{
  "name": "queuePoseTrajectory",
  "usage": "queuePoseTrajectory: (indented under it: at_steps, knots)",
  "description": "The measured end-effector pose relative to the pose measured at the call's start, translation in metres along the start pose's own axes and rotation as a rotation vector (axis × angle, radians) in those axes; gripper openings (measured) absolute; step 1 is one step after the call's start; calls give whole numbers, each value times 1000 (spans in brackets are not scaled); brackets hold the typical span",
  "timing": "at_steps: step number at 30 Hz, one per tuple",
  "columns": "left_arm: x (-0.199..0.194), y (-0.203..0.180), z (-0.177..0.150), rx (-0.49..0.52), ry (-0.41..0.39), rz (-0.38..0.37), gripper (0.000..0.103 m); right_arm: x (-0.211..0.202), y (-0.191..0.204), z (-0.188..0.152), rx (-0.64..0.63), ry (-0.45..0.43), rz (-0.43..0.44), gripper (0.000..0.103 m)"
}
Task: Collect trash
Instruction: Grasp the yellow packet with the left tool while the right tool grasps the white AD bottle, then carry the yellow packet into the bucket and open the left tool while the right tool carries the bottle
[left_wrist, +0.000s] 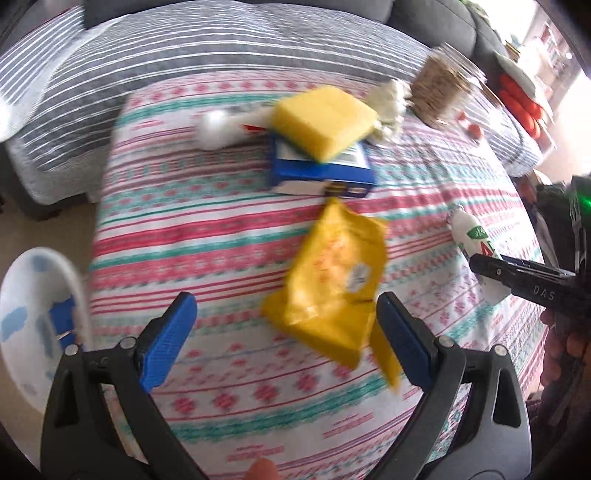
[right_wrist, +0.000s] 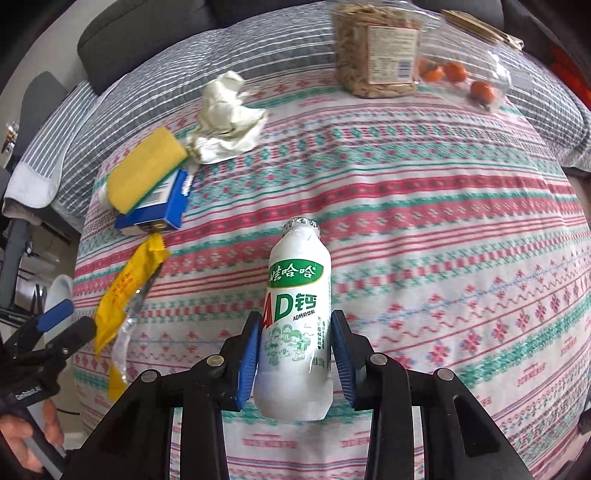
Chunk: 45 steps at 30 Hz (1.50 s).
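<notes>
The right tool (right_wrist: 294, 354) has its two blue pads either side of a white drink bottle (right_wrist: 295, 332) lying on the patterned tabletop (right_wrist: 443, 258), cap pointing away; the pads sit just beside the label, and I can't tell whether they are pressing yet, so I'd judge the grasp half made. To do it well, the pads should close squarely on the middle of the body, below the narrowing neck, since a smooth round bottle lying on cloth may roll or squirt forward if pinched off-centre. The left tool (left_wrist: 288, 339) hangs wide open and empty over a yellow wrapper (left_wrist: 332, 284), which lies left of the bottle; its view is blurred, so finer detail is lost. A thin crinkled packet like that is best pinched at a raised fold rather than flat against the cloth. Beyond the wrapper from the bottle sits one blue box (right_wrist: 162, 206) with one yellow sponge (right_wrist: 144, 177) on top, and one crumpled tissue (right_wrist: 225, 122) just past that. Far beyond the bottle stand one clear jar of snacks (right_wrist: 376, 55) and one clear bag holding three or so small orange fruits (right_wrist: 454, 72). One white bin (left_wrist: 33, 321) waits off the tabletop's edge, left of the wrapper.
</notes>
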<state>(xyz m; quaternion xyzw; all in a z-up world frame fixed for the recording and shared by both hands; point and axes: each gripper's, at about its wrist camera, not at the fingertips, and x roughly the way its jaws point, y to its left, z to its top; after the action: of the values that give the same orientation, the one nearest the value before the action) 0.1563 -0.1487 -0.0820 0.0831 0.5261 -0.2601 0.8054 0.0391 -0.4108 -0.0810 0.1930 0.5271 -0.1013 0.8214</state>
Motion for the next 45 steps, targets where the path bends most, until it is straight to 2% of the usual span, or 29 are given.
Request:
queuePoseTrajectory:
  at_steps: [5,10,16,18,23,33,45]
  knots:
    - [14,-22,4,55,9,-25,95,-5,-18,-3,12,0,12,38]
    - [29,-29,6,72,38,-12,90,-10,-34,-6,23,4,18,38]
    - [33,-26,5,71,42,-1,77,-12,-43,-9,29,11,20,38]
    - [33,-28,6,72,37,0,66,-13,-44,-9,31,11,21,38]
    - [30,-28,5,72,34,-16,61,-20,-49,-11,40,5,25,38]
    - [9,-24,-2,80,5,-29,60,-32,-41,-13,34,-12,37,38]
    - [-15,18,-8,9,-23,26,60,-33,2,-5,-26,-41,65,37]
